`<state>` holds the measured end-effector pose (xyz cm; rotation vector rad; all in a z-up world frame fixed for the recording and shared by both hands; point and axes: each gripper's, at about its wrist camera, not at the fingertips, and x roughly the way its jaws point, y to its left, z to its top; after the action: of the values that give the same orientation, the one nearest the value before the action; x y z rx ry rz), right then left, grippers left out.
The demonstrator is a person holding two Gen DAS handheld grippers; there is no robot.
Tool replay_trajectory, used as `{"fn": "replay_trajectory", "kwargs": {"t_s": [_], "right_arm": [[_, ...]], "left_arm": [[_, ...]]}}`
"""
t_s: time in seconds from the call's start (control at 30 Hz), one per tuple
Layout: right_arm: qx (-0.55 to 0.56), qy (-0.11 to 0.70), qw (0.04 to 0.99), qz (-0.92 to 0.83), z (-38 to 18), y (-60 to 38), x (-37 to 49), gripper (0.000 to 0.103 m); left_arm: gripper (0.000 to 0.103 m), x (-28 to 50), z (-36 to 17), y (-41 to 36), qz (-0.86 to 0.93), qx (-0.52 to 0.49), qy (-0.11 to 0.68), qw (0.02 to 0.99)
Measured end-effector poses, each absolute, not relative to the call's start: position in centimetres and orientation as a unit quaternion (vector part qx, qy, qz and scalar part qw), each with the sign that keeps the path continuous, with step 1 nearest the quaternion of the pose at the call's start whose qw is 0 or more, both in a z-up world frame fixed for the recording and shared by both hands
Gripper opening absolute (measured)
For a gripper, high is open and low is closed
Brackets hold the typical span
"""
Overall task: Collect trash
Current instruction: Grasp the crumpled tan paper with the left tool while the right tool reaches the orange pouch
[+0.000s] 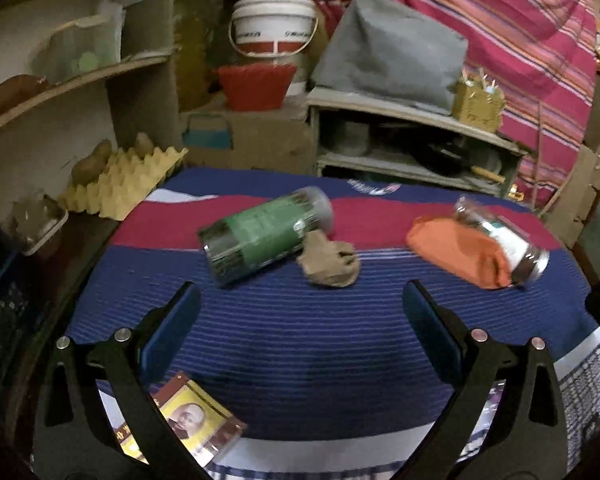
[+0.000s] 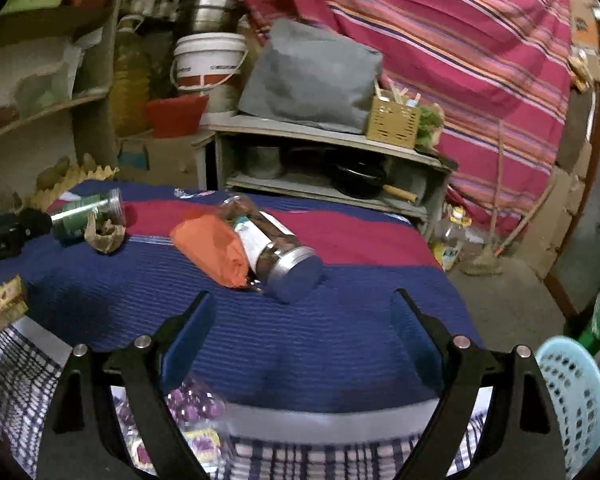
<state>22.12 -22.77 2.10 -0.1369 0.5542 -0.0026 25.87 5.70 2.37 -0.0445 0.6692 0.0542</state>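
On the blue-and-red striped tabletop lie a green-labelled clear jar, a crumpled brown paper scrap touching it, and an orange wrapper against another jar. The left gripper and right gripper both have jaws apart, empty.

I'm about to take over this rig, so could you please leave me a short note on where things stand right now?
Left gripper: open, empty, above the striped cloth.
Right gripper: open, empty.
On the cloth: green-labelled jar lying on its side, crumpled brown paper against it, orange wrapper beside a second lying jar, a yellow packet at the near edge.
Blue basket sits at the right.
Done: nothing picked up as far as I can see.
Left: collect all the trash.
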Motion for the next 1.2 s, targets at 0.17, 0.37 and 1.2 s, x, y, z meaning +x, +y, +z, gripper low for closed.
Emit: {"fn": "replay_trajectory", "kwargs": {"t_s": [0.17, 0.37, 1.2], "right_arm": [[-0.076, 0.293, 0.953, 0.020, 1.0, -21.8, 24.1, 0.087], [-0.074, 0.314, 0.946, 0.039, 0.7, -21.5, 27.1, 0.087], [-0.070, 0.352, 0.933, 0.038, -1.9, -20.3, 31.0, 0.087]], "left_arm": [[0.097, 27.2, 0.7, 6.3, 0.044, -0.017, 0.349, 0.936], [0.097, 28.7, 0.5, 6.2, 0.054, -0.006, 0.341, 0.939], [0.027, 32.7, -2.0, 3.8, 0.006, -0.003, 0.359, 0.933]]}}
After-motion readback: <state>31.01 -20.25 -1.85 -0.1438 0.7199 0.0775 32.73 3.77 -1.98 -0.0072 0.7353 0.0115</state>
